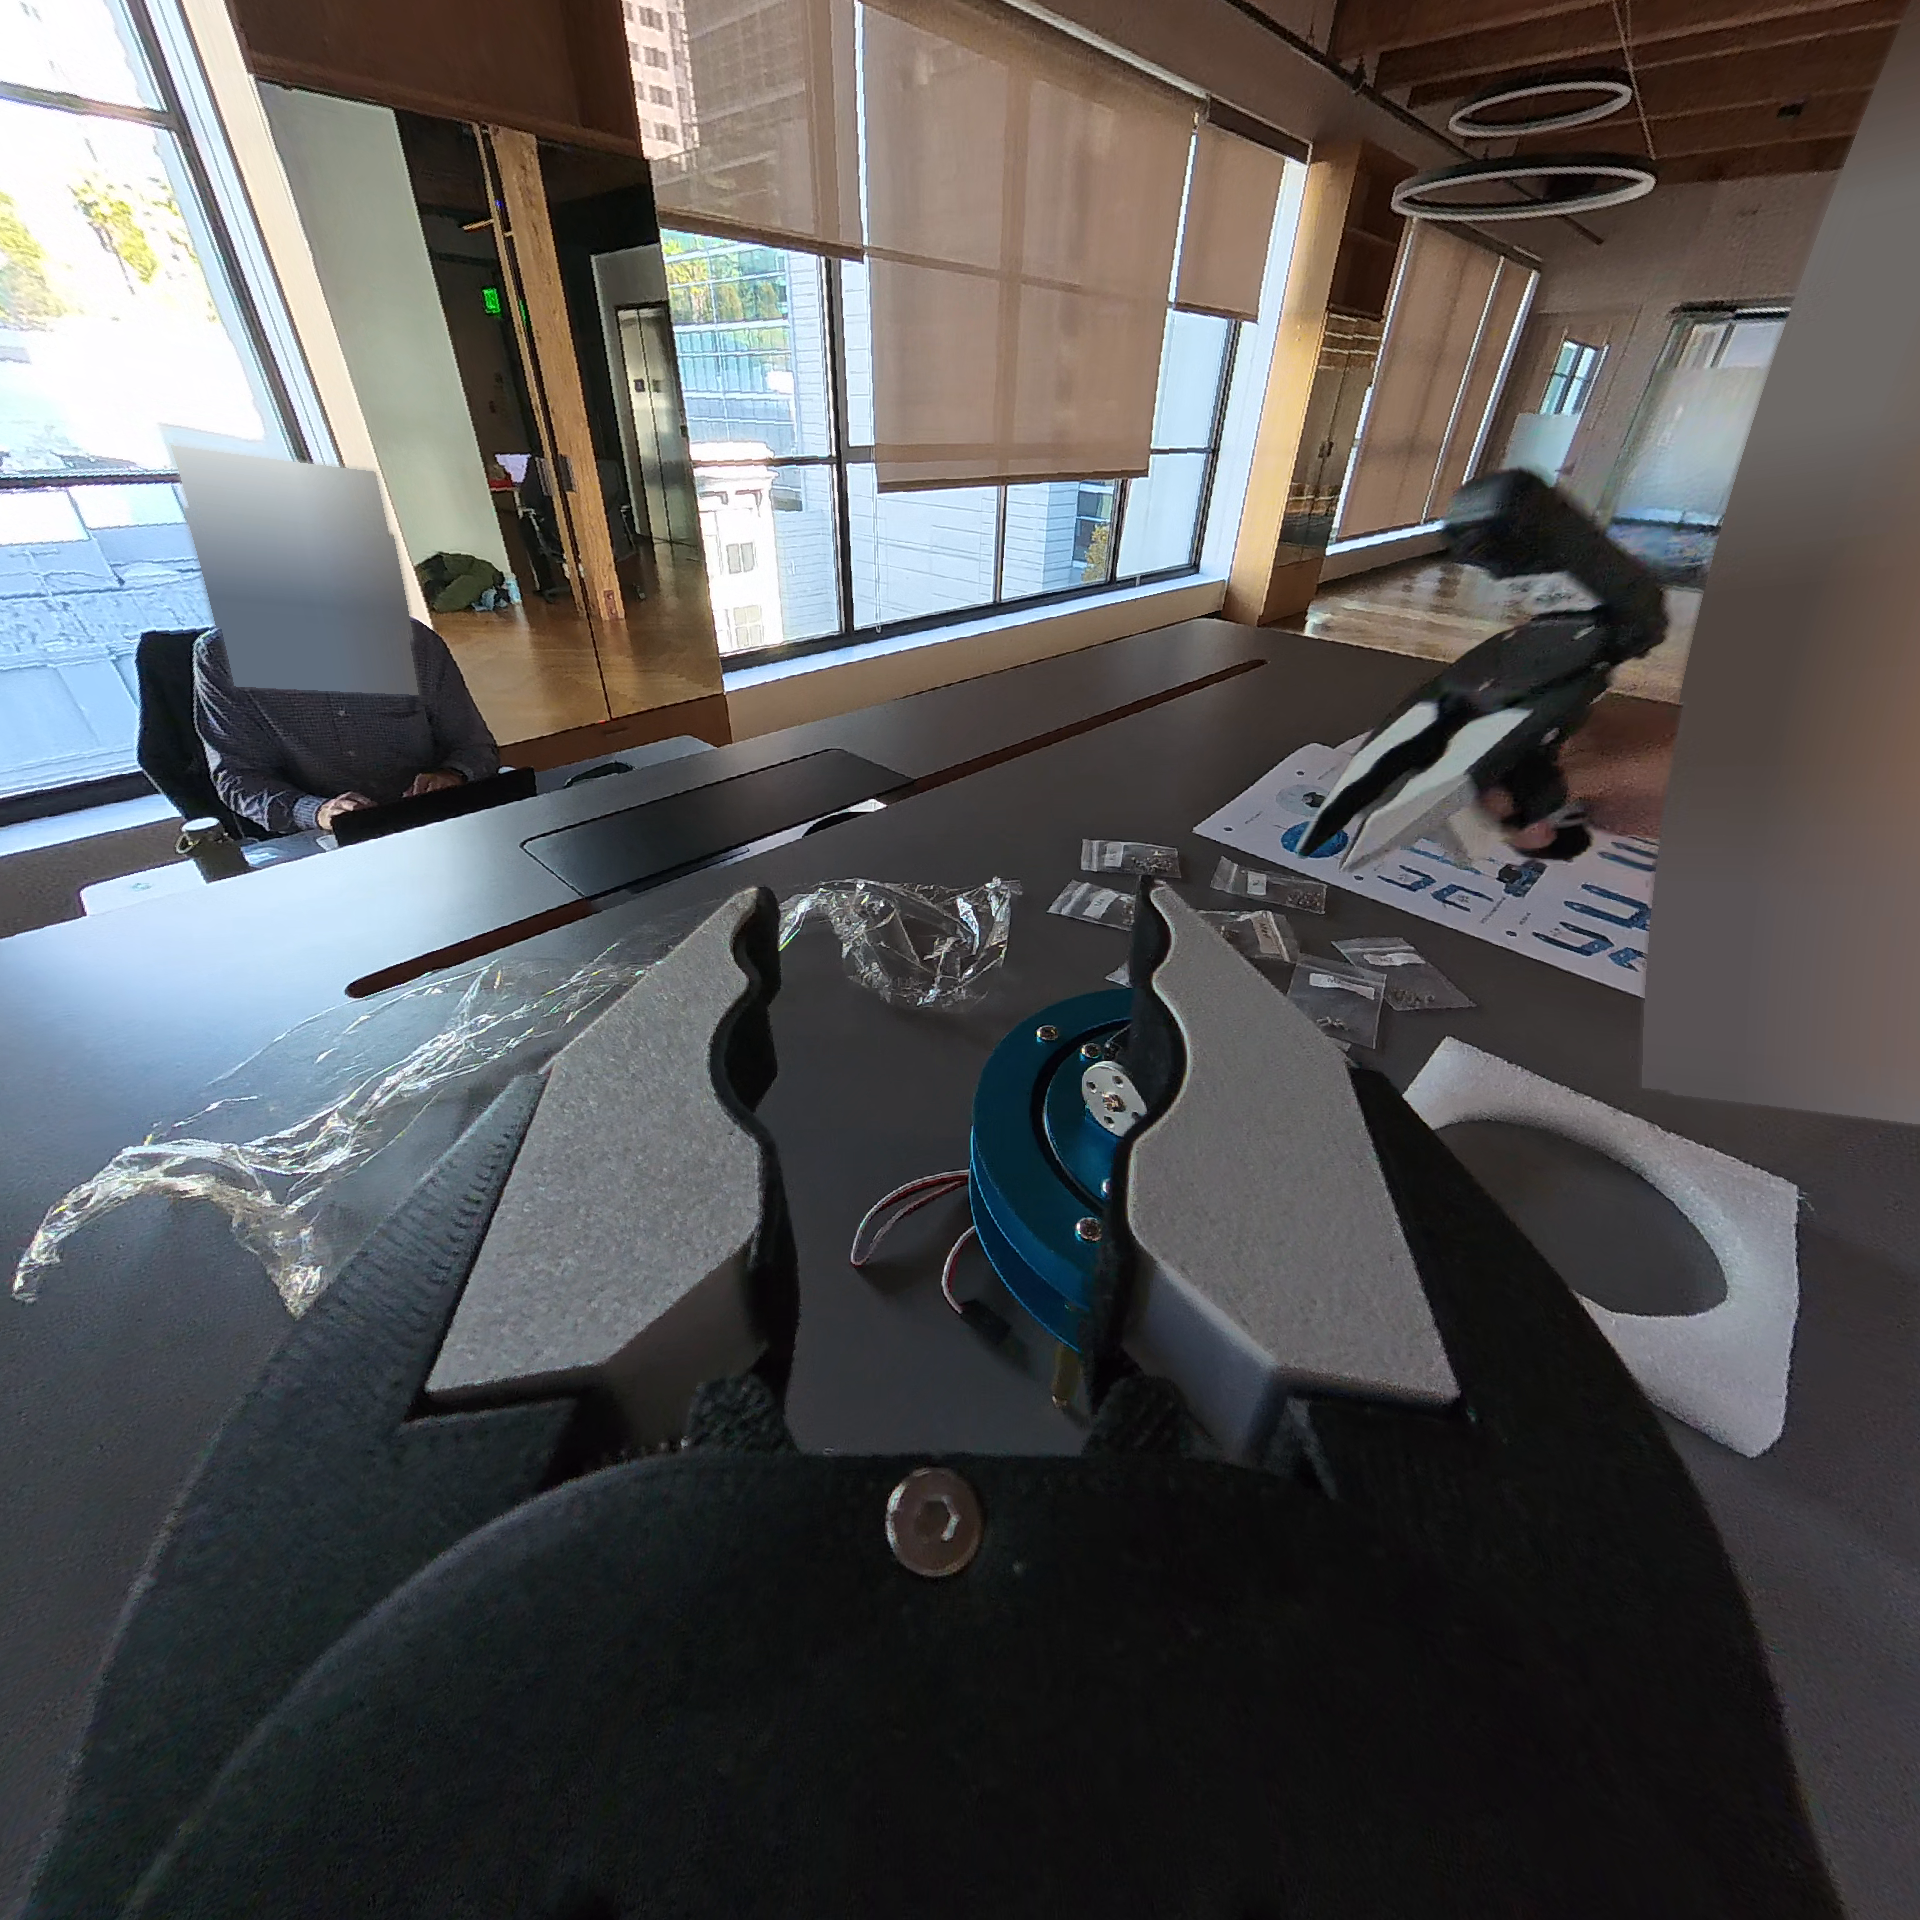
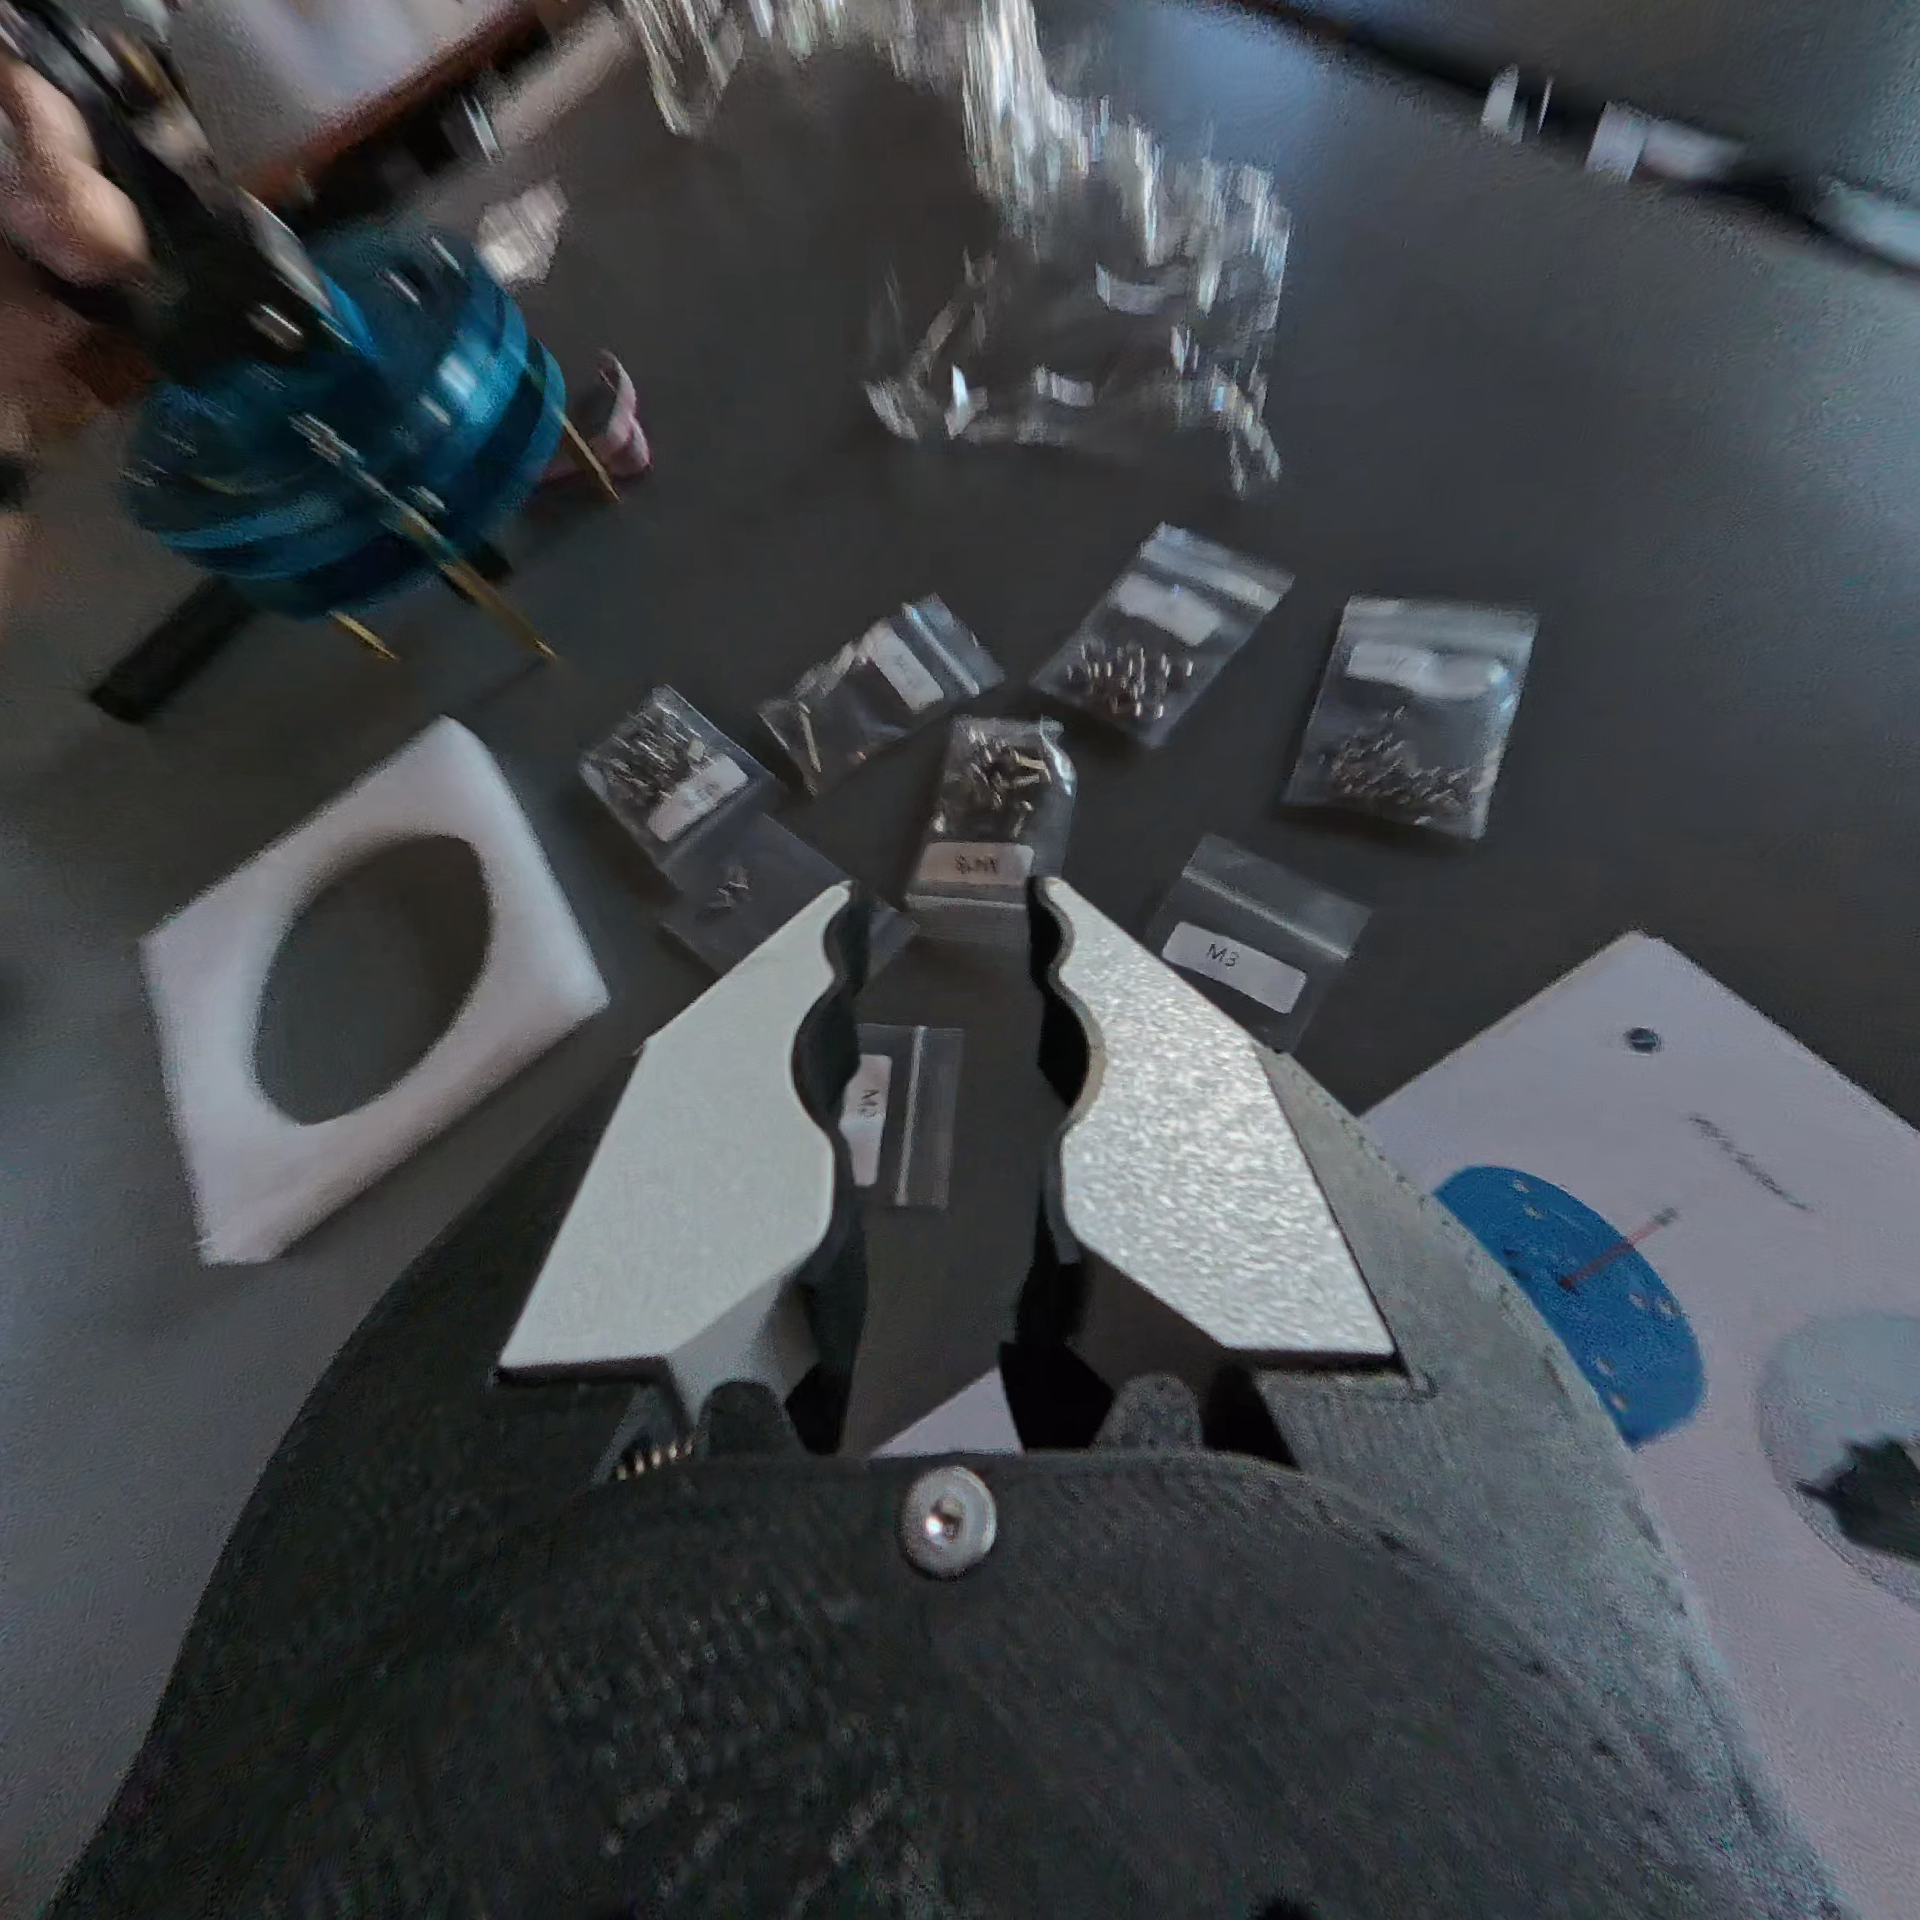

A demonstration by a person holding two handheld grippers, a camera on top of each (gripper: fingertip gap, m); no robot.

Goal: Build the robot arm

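My left gripper [image 1: 954, 904] is open, its jaws wide apart. Its right finger [image 1: 1226, 1122] rests against a blue round assembly of stacked metal discs [image 1: 1023, 1122] with red-and-white wires [image 1: 894, 1216] below it. In the right wrist view the same assembly [image 2: 343, 457] is blurred and tilted, with brass pins sticking out; I cannot tell if it is lifted. My right gripper [image 2: 943, 894] is open and empty, hovering over several small clear bags of screws [image 2: 997, 790]. It also shows far right in the left wrist view [image 1: 1335, 847], over a printed sheet [image 1: 1558, 914].
A white foam square with a round hole [image 1: 1662, 1340] lies right of the assembly. Crumpled clear plastic wrap [image 1: 914, 935] lies ahead and more [image 1: 260, 1164] to the left. The dark table [image 1: 156, 1455] runs far back. A person [image 1: 332, 748] sits at the far left end. One gripper's finger ends stand about 30 centimeters off the other's.
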